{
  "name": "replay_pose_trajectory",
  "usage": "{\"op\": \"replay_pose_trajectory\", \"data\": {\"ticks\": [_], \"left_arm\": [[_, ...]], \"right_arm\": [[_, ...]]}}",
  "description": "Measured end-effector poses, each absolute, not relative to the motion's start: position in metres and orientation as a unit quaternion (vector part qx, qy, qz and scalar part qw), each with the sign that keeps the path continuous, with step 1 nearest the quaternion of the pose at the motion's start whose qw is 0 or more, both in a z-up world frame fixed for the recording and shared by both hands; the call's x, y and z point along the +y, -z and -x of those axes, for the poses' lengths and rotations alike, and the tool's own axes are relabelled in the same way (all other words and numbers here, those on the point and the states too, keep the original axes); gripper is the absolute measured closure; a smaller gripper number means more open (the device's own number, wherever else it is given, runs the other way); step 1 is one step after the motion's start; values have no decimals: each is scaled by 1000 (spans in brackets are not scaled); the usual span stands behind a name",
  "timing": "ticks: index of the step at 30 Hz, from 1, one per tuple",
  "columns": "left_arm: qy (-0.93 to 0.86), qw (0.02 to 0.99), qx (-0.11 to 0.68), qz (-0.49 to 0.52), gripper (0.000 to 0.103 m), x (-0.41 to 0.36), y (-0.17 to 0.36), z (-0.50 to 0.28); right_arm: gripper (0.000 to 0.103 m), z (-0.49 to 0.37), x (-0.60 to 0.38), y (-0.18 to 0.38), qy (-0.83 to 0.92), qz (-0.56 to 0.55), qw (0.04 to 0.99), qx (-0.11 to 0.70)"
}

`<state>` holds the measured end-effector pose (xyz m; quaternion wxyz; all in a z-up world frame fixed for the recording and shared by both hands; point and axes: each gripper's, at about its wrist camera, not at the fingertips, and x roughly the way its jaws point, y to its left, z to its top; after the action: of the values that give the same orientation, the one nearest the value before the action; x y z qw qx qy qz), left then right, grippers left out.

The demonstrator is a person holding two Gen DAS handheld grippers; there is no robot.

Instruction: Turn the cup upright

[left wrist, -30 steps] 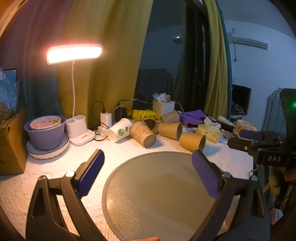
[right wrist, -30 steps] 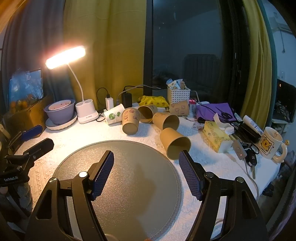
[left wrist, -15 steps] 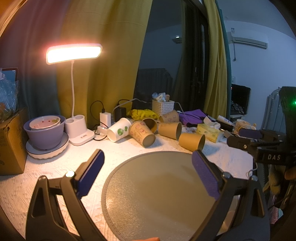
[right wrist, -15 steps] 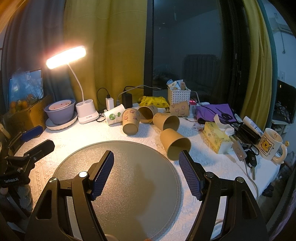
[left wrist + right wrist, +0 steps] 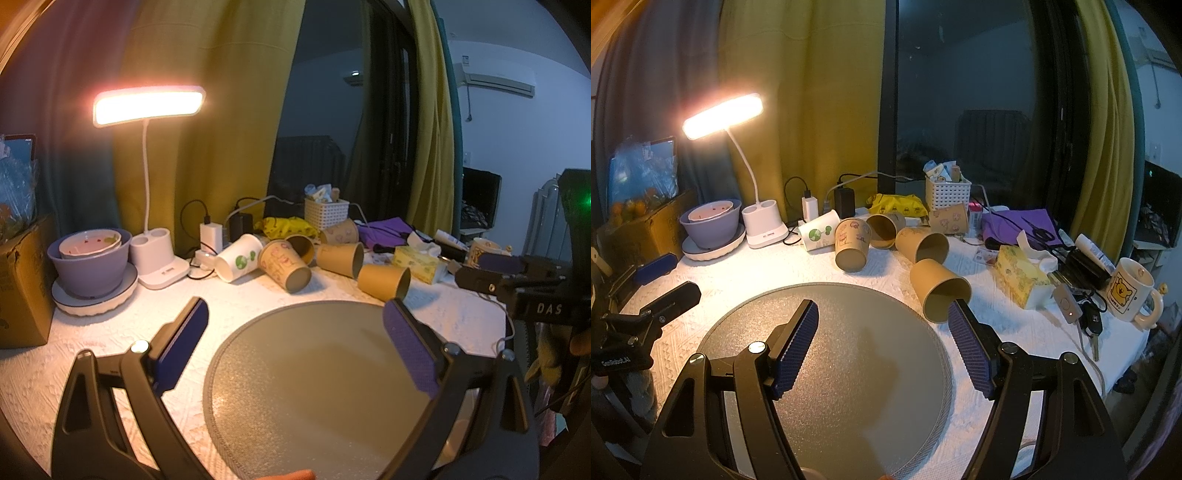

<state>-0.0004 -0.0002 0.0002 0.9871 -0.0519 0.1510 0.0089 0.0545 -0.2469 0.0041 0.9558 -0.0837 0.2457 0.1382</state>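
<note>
Several paper cups lie on their sides behind a round grey mat (image 5: 317,373), which also shows in the right wrist view (image 5: 857,362). The nearest plain brown cup (image 5: 938,291) lies at the mat's far right edge, mouth towards me; it also shows in the left wrist view (image 5: 384,280). Further back lie a second brown cup (image 5: 921,244), a printed cup (image 5: 851,249) and a white cup with green print (image 5: 818,230). My left gripper (image 5: 295,339) is open and empty over the mat. My right gripper (image 5: 882,339) is open and empty, just short of the nearest cup.
A lit desk lamp (image 5: 764,225), purple bowl on a plate (image 5: 713,225), cardboard box (image 5: 22,280), chargers and cables line the back left. A white basket (image 5: 947,194), tissue box (image 5: 1021,278), keys (image 5: 1089,321) and bear mug (image 5: 1128,291) crowd the right.
Both grippers have barely shifted; the right one has edged slightly towards the cups. Both stay open and the cups have not moved.
</note>
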Motion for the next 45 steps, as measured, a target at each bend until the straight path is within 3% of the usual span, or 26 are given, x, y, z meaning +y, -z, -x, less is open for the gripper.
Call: {"op": "replay_pose_trajectory", "data": {"ticks": [31,40,45], "left_arm": [[-7,987,152,50,7,-3,5,0],[-9,981,192,25,7,-8,5,-28],[-13,966,255,-32,7,-19,-7,-80]], "right_arm": [[28,-55,-253,3,-140,82,956,244],[28,-94,-276,-1,-154,62,953,255],[28,-139,-289,-7,-154,65,950,265]]}}
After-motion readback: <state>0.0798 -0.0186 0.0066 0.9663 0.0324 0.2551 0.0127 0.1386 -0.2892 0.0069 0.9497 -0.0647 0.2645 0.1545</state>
